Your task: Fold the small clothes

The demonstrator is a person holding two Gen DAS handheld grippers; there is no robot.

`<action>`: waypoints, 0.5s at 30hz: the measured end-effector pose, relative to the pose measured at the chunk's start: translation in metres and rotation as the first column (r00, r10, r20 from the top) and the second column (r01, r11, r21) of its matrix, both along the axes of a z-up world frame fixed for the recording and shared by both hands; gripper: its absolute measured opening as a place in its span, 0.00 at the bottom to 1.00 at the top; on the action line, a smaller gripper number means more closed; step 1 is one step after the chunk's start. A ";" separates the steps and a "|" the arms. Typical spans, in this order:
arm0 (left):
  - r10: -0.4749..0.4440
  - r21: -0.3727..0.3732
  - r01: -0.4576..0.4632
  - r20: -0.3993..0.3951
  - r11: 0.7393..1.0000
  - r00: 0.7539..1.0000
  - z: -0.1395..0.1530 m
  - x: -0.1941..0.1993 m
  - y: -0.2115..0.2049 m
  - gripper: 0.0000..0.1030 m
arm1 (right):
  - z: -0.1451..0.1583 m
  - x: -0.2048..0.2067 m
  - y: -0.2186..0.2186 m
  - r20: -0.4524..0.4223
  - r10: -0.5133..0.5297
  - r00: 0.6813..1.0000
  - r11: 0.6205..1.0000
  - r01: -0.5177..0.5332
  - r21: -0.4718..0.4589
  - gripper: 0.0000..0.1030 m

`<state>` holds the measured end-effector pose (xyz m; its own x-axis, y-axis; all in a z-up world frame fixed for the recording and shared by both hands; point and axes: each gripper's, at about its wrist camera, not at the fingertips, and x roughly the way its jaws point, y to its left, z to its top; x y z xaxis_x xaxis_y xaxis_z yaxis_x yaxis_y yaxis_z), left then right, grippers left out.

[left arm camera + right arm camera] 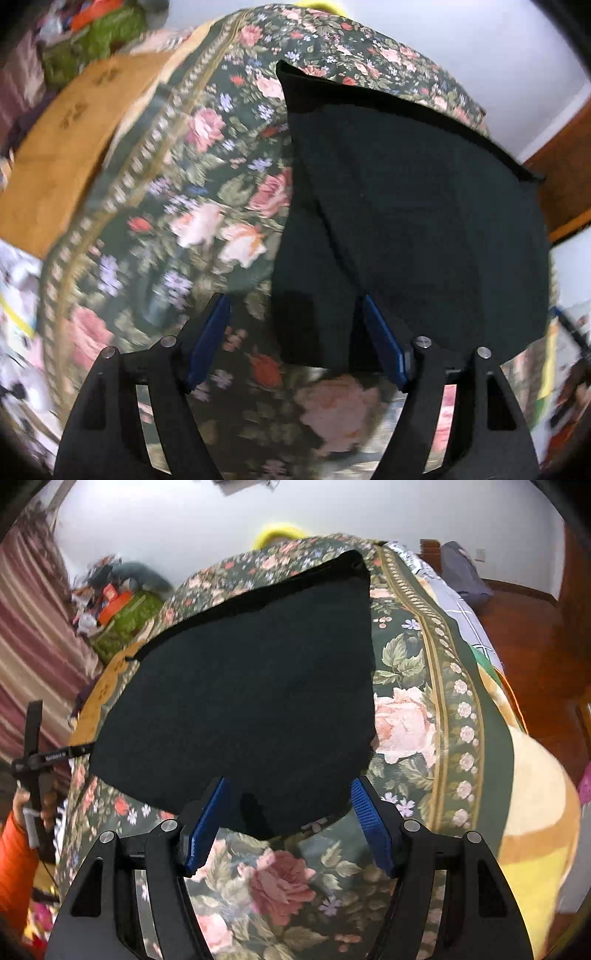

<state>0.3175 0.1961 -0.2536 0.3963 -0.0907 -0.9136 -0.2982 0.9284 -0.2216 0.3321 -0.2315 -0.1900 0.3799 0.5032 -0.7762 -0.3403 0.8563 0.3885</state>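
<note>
Black garment (413, 221) lay spread flat on the floral bedcover (177, 206), its hemmed edge running along the far side; in the right wrist view the same garment (251, 686) covered the middle of the cover (406, 716), with a dark fold near its lower edge. Left tongs (293, 301) stood wide apart, gripping nothing, the blue pads (382, 339) low over the near edge of the cloth; the right-hand pad sat just at the fabric, though whether it touched was unclear through the blur. Right tongs (288, 782) were likewise spread open and empty, both blue pads (205, 823) framing the garment's near edge. An orange sleeve (16, 864) showed at the left border of the right wrist view, beside a black strap (33, 738). A green bundle (125, 624) lay beyond the bed
</note>
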 end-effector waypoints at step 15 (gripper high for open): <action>-0.262 0.316 0.230 0.062 0.921 0.963 0.011 0.002 -0.095 0.21 | -0.019 0.008 0.041 0.017 0.050 0.999 0.998 -0.050 0.029 0.42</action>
<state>0.3196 0.1012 -0.2424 0.4884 0.0774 -0.8692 -0.0426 0.9970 0.0649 0.3402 -0.1902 -0.2089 0.3657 0.5447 -0.7547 -0.3888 0.8261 0.4079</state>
